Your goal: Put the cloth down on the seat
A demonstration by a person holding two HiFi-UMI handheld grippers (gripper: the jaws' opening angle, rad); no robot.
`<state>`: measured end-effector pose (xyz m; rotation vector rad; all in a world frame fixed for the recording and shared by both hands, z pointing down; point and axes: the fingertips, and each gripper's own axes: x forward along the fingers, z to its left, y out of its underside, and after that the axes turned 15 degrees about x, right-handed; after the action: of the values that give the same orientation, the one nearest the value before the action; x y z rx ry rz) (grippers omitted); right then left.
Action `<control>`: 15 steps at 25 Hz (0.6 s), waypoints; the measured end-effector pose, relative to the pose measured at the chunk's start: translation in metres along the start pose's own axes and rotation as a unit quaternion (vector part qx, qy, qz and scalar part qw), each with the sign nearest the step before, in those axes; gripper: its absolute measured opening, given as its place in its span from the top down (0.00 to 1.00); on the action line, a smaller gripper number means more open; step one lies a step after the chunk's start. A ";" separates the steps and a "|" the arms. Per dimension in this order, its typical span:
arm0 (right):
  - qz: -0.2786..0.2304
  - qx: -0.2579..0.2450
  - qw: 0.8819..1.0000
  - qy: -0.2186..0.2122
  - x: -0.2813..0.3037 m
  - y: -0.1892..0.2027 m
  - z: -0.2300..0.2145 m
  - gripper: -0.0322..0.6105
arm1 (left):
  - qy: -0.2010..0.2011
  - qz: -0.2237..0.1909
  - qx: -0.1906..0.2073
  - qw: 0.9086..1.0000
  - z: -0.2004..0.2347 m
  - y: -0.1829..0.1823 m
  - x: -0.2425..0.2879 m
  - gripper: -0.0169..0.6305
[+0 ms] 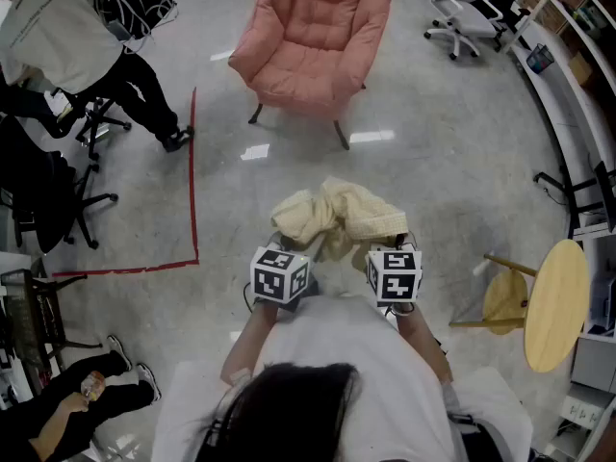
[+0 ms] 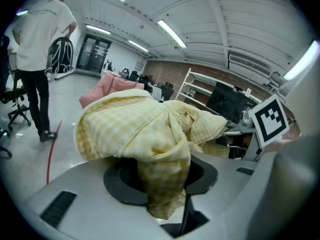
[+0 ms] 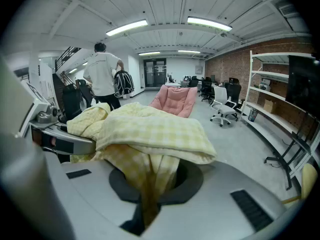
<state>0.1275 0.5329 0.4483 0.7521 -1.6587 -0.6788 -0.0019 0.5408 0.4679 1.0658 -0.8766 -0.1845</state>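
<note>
A pale yellow checked cloth point(image 1: 335, 218) hangs bunched in the air between both grippers, in front of the person. My left gripper point(image 1: 285, 258) is shut on the cloth point(image 2: 150, 134), which spills over its jaws. My right gripper point(image 1: 390, 255) is shut on the other end of the cloth point(image 3: 150, 134), a fold pinched between the jaws. The pink padded armchair point(image 1: 313, 32) stands on the floor well ahead, its seat bare; it also shows behind the cloth as the armchair point(image 3: 176, 100) in the right gripper view.
A person in a white top point(image 1: 58, 37) stands at the far left by black chairs. Red tape point(image 1: 193, 181) marks the floor on the left. A round wooden table point(image 1: 555, 301) and stool point(image 1: 500, 301) stand at the right. Office chairs point(image 1: 462, 12) and shelving point(image 1: 568, 37) line the far right.
</note>
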 end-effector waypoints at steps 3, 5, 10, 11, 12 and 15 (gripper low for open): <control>0.000 -0.003 1.000 0.004 0.013 -0.006 0.007 0.89 | 0.001 -0.001 0.002 1.000 0.017 -0.004 0.003 0.72; -0.001 0.000 1.000 0.006 0.022 -0.011 0.013 0.89 | 0.003 -0.003 0.004 1.000 0.030 -0.007 0.004 0.72; -0.012 0.030 0.999 -0.006 0.045 -0.028 0.034 0.89 | 0.014 -0.008 0.009 1.000 0.064 -0.019 0.005 0.72; -0.014 0.031 0.999 -0.005 0.050 -0.031 0.037 0.89 | 0.016 -0.008 0.010 1.000 0.070 -0.021 0.006 0.72; -0.014 0.032 0.999 -0.004 0.054 -0.033 0.040 0.89 | 0.018 -0.008 0.012 1.000 0.077 -0.023 0.006 0.72; -0.019 0.036 0.999 -0.003 0.065 -0.039 0.050 0.89 | 0.023 -0.007 0.021 0.999 0.093 -0.027 0.005 0.72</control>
<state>0.0730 0.4598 0.4479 0.8352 -1.6847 -0.6505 -0.0571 0.4605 0.4660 1.1117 -0.8349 -0.1538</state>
